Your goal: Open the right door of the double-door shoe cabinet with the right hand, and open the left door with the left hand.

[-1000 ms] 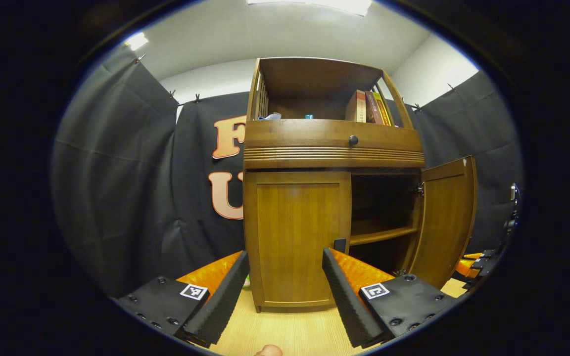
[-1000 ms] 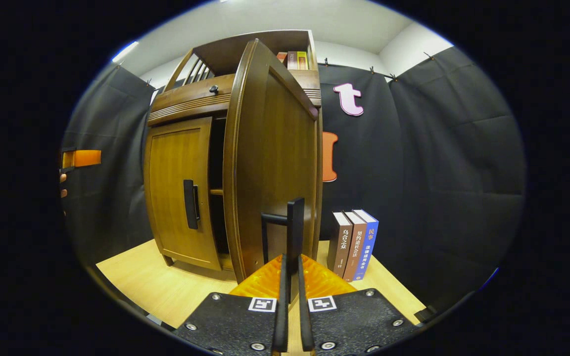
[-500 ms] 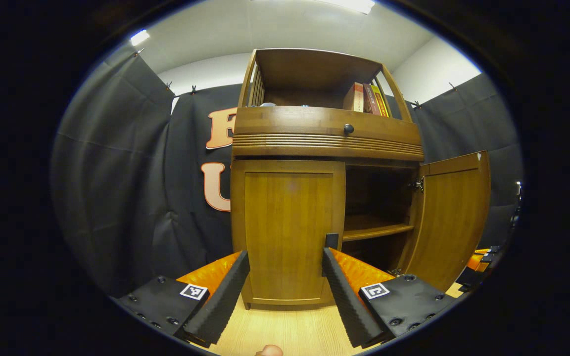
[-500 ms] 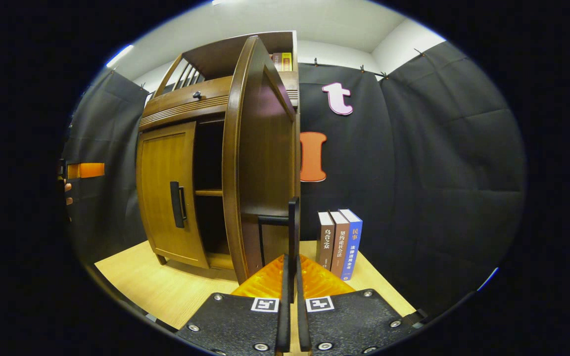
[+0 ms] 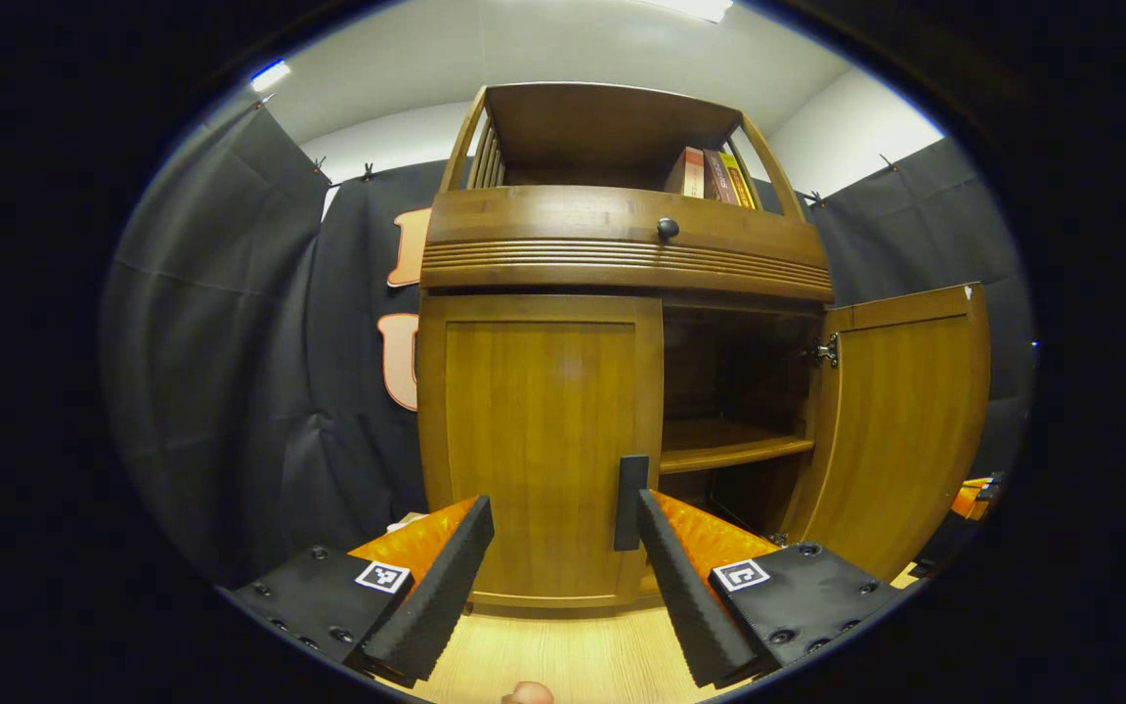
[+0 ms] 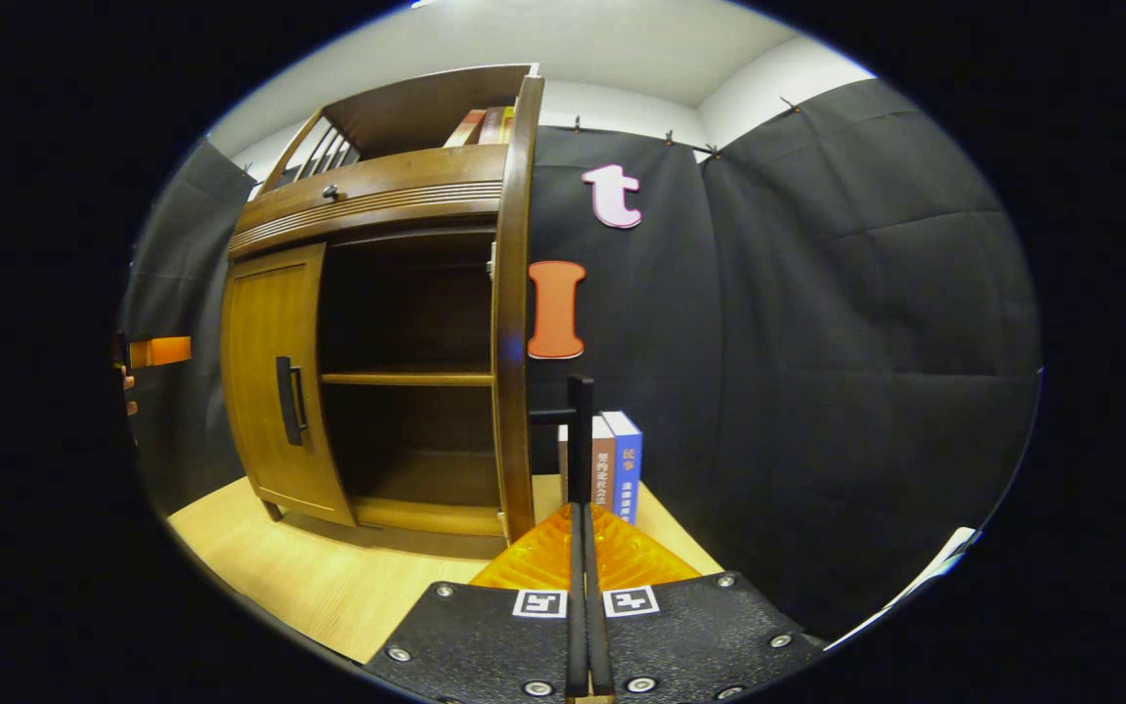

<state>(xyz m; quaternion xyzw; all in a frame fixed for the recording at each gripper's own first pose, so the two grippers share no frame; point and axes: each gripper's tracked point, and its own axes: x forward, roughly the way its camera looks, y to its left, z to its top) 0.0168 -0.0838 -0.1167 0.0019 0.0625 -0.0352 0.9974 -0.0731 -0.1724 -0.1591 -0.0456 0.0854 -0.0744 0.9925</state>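
Right gripper view puts my right gripper [image 6: 582,548] clamped on the black bar handle of the right door [image 6: 579,440], both fingers pressed flat against it. That brown wooden right door [image 6: 511,323] has swung much farther out over the last second; I now see it nearly edge-on, and the cabinet's dark interior with its wooden shelf [image 6: 407,378] is fully exposed. Two upright books [image 6: 619,464] stand on the light wooden floor just behind the door.

Left gripper view shows my left gripper [image 5: 558,557] spread wide and holding nothing, and it has closed in on the brown wooden shoe cabinet [image 5: 622,244]. The black vertical handle of the left door [image 5: 630,502] now sits just beside my right-hand finger [image 5: 675,587], not yet between the two. The flat-panelled left door [image 5: 539,440] is shut against the frame.

I judge the right door's half done, so the right grip could let go. What remains is shifting the left gripper rightward so the handle falls between the fingers, closing, then pulling.
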